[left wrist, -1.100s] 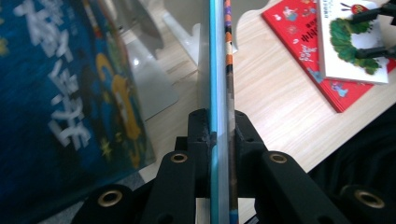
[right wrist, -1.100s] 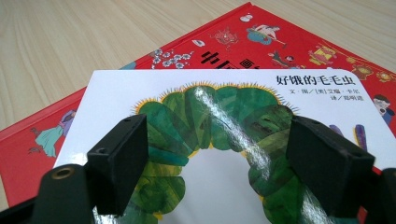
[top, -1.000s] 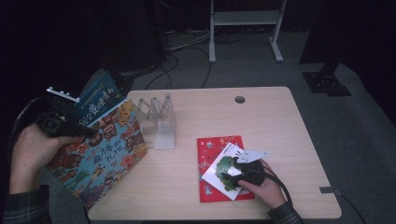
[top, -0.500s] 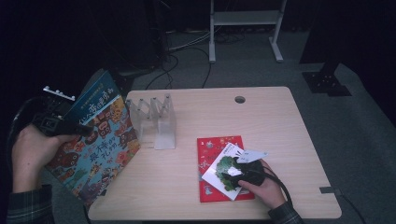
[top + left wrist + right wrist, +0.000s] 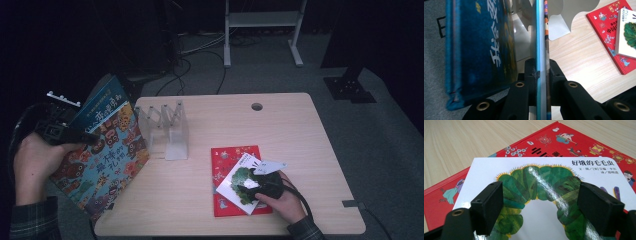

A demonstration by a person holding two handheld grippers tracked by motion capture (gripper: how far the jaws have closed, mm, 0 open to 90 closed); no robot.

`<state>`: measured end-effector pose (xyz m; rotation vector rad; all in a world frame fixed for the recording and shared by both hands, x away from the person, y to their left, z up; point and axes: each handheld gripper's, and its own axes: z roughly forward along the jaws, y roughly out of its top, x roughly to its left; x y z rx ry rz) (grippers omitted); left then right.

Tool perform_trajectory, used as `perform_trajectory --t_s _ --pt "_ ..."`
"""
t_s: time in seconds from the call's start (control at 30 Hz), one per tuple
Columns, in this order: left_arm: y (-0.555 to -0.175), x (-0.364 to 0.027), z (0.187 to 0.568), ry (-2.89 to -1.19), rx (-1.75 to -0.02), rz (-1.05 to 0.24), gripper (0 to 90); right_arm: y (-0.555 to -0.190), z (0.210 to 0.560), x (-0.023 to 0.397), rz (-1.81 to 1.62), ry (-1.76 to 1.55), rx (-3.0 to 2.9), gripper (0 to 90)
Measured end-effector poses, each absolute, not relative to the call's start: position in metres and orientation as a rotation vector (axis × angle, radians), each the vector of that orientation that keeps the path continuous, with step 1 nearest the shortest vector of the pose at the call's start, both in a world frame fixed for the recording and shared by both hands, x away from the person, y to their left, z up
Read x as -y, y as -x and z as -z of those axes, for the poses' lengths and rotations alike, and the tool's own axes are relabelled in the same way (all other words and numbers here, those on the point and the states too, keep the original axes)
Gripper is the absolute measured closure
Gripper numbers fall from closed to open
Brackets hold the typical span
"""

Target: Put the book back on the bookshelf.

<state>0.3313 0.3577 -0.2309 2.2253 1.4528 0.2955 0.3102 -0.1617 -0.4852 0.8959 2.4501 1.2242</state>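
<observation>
A large blue picture book (image 5: 105, 150) with owl drawings hangs tilted off the table's left edge. My left gripper (image 5: 92, 139) is shut on it. In the left gripper view the jaws (image 5: 541, 72) pinch the thin edge of the blue book (image 5: 479, 45). A white book with a green caterpillar (image 5: 231, 184) lies on a red book (image 5: 227, 155) at the front right. My right gripper (image 5: 242, 184) rests over the white book (image 5: 536, 167), open (image 5: 540, 205), with nothing between its pads. The red book (image 5: 579, 137) shows beyond it.
A clear slotted book rack (image 5: 172, 130) stands on the wooden table (image 5: 280, 130) left of centre, also seen in the left gripper view (image 5: 559, 25). A cable hole (image 5: 257, 106) sits near the far edge. Cables (image 5: 195, 55) and a metal frame (image 5: 262, 20) lie on the floor behind.
The blue book has swung slightly to the left, away from the rack. The right hand and its gripper have stayed where they were.
</observation>
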Motion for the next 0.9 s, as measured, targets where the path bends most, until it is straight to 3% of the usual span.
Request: perform_trajectory --t_s 0.33,0.9 --pt "-0.329 -0.362 0.231 -2.2 -1.478 -0.318 80.7 -0.311 0.485 0.161 -1.224 -0.896 -2.449 20.2" --pt "-0.358 -0.336 0.234 -2.168 -1.524 -0.407 80.7 -0.311 0.485 0.161 -1.225 -0.895 -2.451 20.2"
